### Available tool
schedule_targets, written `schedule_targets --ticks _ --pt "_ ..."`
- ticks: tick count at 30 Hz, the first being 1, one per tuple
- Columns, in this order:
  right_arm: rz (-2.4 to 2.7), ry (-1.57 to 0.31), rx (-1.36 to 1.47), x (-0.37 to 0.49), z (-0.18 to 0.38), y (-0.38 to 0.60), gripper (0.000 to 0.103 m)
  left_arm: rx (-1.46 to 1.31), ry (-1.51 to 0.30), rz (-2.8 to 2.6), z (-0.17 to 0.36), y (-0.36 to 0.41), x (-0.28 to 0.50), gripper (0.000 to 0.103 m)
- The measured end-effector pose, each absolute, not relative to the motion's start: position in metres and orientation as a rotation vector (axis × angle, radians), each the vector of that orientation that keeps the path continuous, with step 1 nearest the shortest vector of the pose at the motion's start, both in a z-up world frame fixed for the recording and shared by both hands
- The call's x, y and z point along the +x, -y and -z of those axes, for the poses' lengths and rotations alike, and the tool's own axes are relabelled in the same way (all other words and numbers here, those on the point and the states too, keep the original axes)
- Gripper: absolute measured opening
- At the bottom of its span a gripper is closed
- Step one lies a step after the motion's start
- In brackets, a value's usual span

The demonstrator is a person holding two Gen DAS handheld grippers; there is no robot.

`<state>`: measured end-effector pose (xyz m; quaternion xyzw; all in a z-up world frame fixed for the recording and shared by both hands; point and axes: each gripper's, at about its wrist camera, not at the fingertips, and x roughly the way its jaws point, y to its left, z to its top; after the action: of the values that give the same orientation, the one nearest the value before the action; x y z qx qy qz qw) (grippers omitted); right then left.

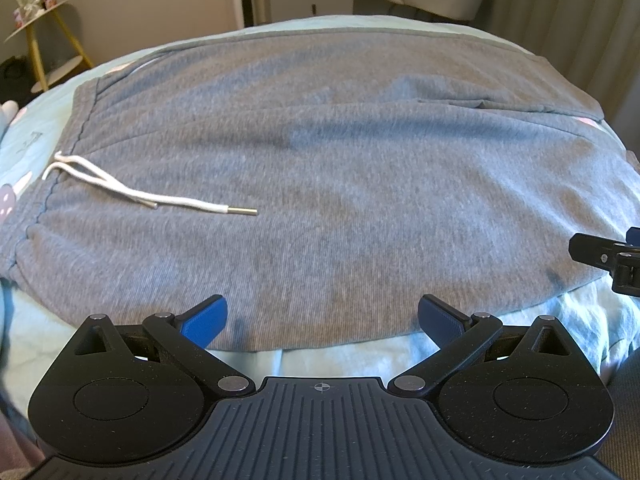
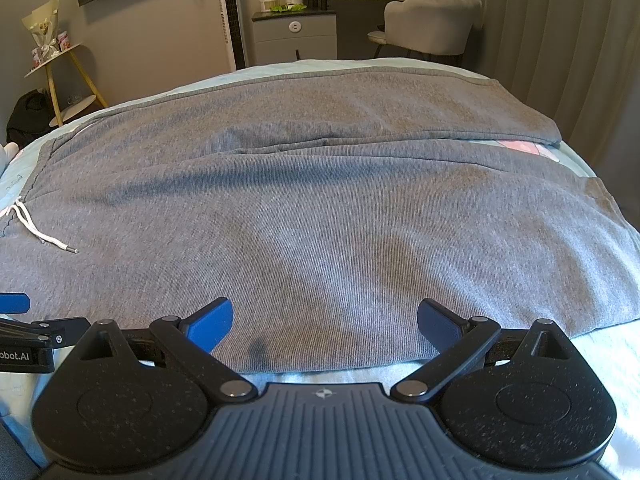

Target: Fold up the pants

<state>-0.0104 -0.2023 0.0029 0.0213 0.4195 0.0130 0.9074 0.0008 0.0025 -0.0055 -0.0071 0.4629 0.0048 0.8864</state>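
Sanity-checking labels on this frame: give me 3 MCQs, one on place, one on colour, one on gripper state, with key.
1. Where do the pants lie?
A. on a chair
B. flat on the bed
C. on the floor

2. What colour is the drawstring?
A. white
B. red
C. black

3. How does the left gripper stand?
A. shut on the pants
B. shut on the drawstring
C. open, at the pants' near edge

Key:
1 B: the grey cloth is spread over the light blue bedding.
2 A: a white cord with metal tips lies by the waistband.
3 C: the blue pads are wide apart, holding nothing; the right gripper is likewise.
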Motion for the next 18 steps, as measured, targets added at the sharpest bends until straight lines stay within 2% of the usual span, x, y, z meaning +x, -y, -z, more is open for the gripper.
schedule_targets --ticks 18 --pt "-0.025 -0.87 0.049 -0.0117 -0.002 0.2024 0.099 -0.02 -0.972 -0.005 0.0064 -0.0037 0.0012 0.103"
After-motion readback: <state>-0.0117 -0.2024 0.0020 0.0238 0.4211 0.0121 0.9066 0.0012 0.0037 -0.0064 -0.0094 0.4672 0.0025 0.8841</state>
